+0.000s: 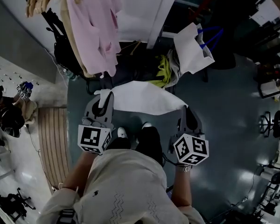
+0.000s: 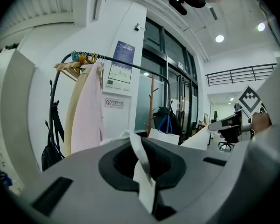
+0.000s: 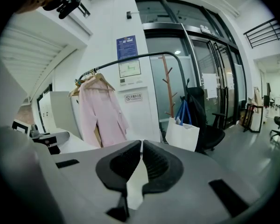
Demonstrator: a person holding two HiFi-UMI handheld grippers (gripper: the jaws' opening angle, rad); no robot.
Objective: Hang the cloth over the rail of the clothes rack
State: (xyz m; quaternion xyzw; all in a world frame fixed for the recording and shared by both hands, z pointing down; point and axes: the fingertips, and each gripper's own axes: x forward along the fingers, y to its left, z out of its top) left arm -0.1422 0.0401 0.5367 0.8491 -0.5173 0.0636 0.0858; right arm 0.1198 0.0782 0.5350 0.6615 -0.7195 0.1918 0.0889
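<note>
I have both tools clenched on the thin white fabric cloth (image 1: 147, 99). My left gripper (image 1: 104, 97) pinches one end. In the left gripper view its jaws are pressed together, with a strip of the cloth running up between the pads and a small fold poking out past the tips. My right gripper (image 1: 185, 110) pinches the other end, its jaws closed tight on a flat edge of fabric that shows in the slit between them. The cloth spans the gap from one gripper to the other, pulled into a broad band with a slight sag. It hangs out in front of both tools, above the dark grey floor (image 1: 224, 111).

Ahead of the grippers and higher than their jaws stands the clothes rack (image 2: 130, 65). Its dark curved metal rail (image 3: 130, 59) arches from upper left across to the right. At the rail's left end, up and to the left of both sets of jaws, pale wooden hangers (image 2: 71, 69) carry a long pale pink garment (image 3: 100, 113). The cloth is well apart from the rail and does not touch it.

To the right of the pink garment, straight beyond the right gripper's tips, sits a white paper bag with blue handles (image 3: 183, 130). A slim wooden coat stand (image 3: 169, 87) rises behind it. Seen from the left gripper, the right gripper sits off to the right, showing its marker cube (image 2: 249, 98).
</note>
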